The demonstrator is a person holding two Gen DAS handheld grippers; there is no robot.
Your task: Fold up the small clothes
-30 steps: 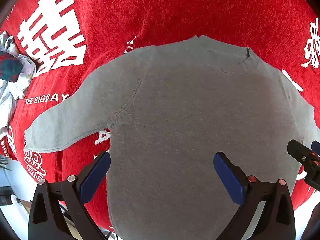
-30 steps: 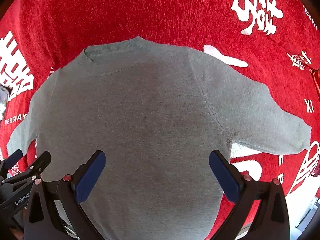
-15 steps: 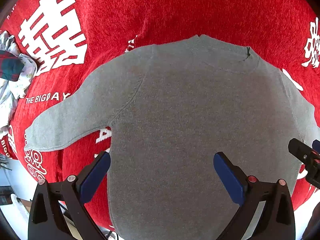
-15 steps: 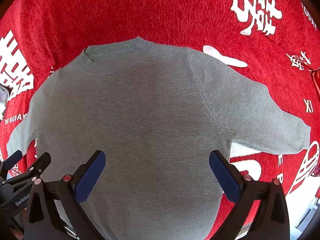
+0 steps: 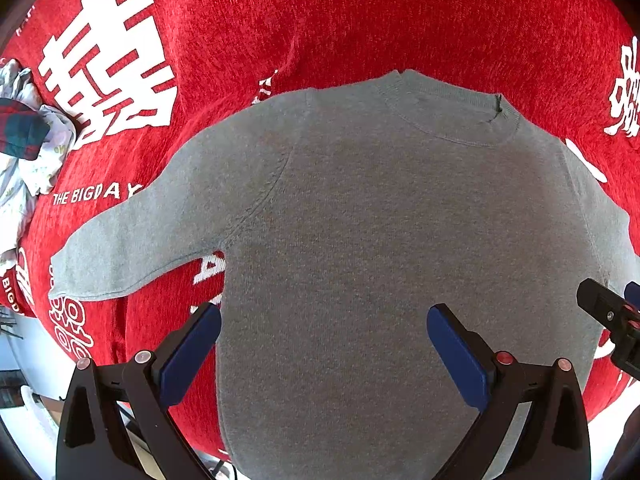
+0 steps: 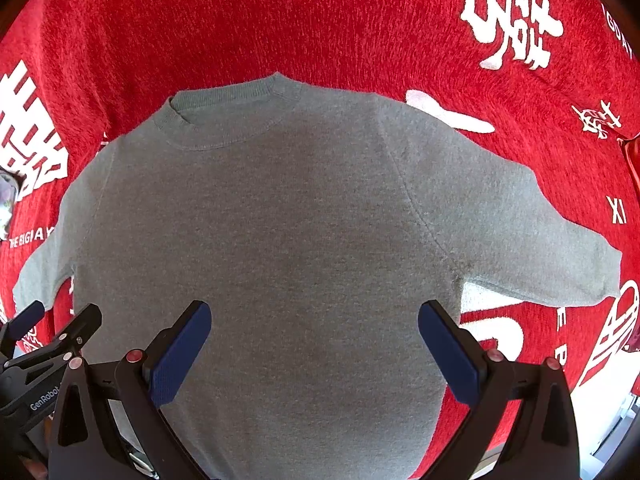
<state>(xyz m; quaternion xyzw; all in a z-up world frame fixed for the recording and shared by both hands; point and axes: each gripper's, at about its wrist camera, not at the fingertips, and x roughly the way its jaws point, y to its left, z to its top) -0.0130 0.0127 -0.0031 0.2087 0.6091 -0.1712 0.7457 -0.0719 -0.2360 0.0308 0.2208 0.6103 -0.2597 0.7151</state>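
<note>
Nothing moved, grey sweater (image 5: 380, 240) flat, cloth (image 5: 360, 20) reads "THE BIGDAY", both grippers (image 5: 324, 344) (image 6: 314, 340) spread

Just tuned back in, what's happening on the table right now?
A small grey sweater lies spread flat, front up, on a red cloth with white lettering, both sleeves out to the sides and nothing folded yet. The left gripper and right gripper both hover open above the sweater's lower body, side by side, holding nothing. A bundle of other clothes sits at the cloth's left edge.
</note>
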